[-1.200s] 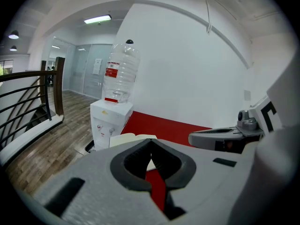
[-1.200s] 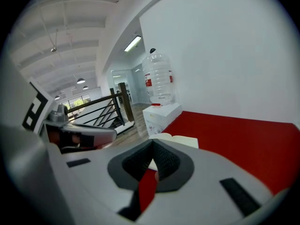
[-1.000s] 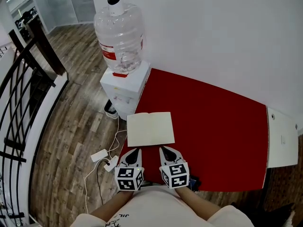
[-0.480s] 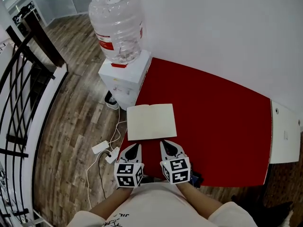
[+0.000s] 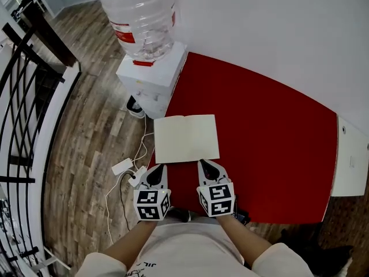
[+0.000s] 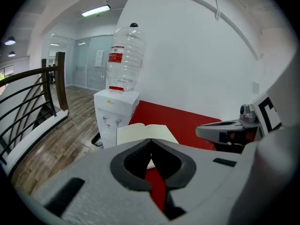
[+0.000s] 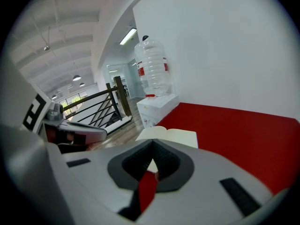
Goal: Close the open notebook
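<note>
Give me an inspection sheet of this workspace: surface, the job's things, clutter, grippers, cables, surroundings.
Surface: red tabletop, set against a white wall.
Job's things: notebook lying open, pages blank, near the table's left edge.
Clutter: nothing seen.
Grippers: left gripper and right gripper both shut and empty, side by side, tips by the notebook's near edge; contact not clear.
Cables: white power adapter with its cable on the wood floor left of the table.
Surroundings: water dispenser with bottle beside the table; black railing beyond.
</note>
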`<action>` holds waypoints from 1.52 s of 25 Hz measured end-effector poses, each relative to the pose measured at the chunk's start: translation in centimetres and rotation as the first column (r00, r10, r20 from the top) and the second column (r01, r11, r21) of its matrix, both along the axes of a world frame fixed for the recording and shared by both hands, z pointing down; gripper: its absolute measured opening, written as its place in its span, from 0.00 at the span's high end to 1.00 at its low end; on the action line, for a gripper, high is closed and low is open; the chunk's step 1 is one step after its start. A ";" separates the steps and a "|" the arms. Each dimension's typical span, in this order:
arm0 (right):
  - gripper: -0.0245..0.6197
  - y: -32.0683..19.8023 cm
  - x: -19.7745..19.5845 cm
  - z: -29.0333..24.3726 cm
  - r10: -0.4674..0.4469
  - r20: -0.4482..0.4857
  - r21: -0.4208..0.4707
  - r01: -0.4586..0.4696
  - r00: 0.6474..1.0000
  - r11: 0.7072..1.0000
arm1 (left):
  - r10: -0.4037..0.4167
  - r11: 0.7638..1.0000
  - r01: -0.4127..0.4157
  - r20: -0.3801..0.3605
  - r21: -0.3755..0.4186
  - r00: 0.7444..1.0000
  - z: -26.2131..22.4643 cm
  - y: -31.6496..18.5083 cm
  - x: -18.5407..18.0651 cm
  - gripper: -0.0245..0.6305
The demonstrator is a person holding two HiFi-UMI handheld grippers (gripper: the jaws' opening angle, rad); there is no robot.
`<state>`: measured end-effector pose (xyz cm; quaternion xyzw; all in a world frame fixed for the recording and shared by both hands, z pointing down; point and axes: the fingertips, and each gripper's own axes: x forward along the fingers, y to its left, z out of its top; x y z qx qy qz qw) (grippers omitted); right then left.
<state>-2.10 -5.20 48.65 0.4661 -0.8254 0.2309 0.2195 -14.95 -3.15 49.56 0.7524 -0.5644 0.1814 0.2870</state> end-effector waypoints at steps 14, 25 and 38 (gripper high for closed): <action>0.95 -1.7 -1.6 4.6 0.004 0.007 -0.042 -0.004 1.000 0.999 | -0.030 0.999 0.030 0.013 -0.032 0.999 5.2 -2.9 -1.4 0.95; 0.95 -3.1 -2.3 6.9 0.004 0.004 -0.060 -0.004 1.000 0.998 | -0.075 0.996 0.076 0.018 -0.050 0.997 9.0 -5.0 -3.1 0.95; 0.95 -2.6 -4.0 8.8 -0.013 0.024 -0.108 0.016 1.000 0.994 | -0.082 0.990 0.078 -0.025 -0.121 0.996 13.9 -9.3 -5.6 0.73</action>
